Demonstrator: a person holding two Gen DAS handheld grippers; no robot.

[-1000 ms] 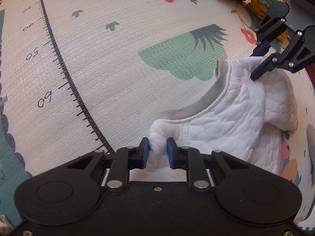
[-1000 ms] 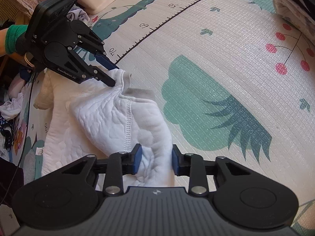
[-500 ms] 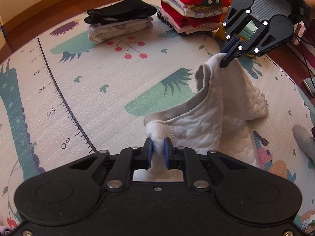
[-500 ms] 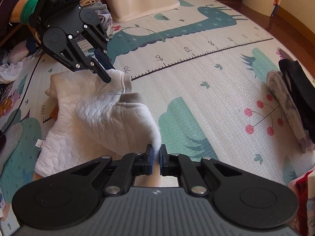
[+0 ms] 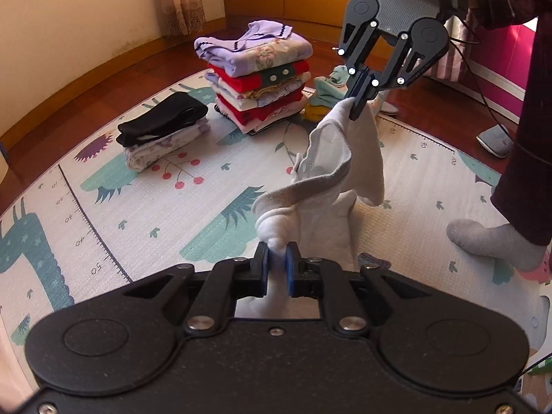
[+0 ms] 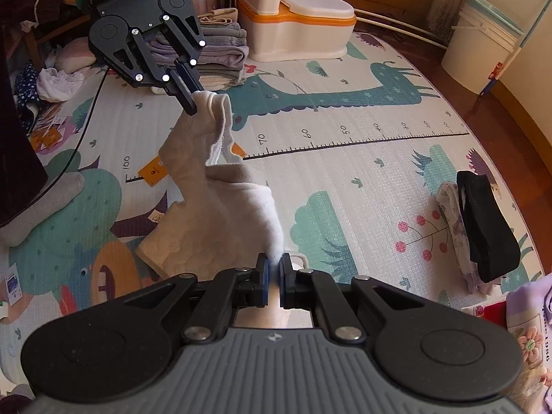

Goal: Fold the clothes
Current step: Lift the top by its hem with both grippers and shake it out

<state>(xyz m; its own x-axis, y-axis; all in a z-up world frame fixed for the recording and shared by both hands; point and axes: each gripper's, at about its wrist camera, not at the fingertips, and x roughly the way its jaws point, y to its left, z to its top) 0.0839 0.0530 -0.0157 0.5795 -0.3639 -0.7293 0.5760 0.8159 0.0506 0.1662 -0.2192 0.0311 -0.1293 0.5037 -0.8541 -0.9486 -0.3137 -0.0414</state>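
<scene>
A white quilted garment (image 5: 331, 179) with a grey lining hangs in the air above the play mat, stretched between both grippers. My left gripper (image 5: 277, 265) is shut on a bunched white edge of it at the bottom of the left wrist view, and shows as the black gripper (image 6: 191, 101) at upper left in the right wrist view. My right gripper (image 6: 273, 269) is shut on another edge of the garment (image 6: 220, 214); it appears from the left wrist view at upper right (image 5: 357, 108), pinching the cloth's top corner.
A tall stack of folded clothes (image 5: 258, 76) and a smaller black-topped pile (image 5: 162, 127) sit at the mat's far side. A person's grey-socked foot (image 5: 490, 238) stands on the mat at right. A white and orange potty (image 6: 296, 24), folded towels (image 6: 220, 55) and a bucket (image 6: 483, 34) line the other edge.
Both grippers have closed on the garment's edges and risen, lifting it off the mat so it now hangs between them. Both wrists rolled as they rose.
</scene>
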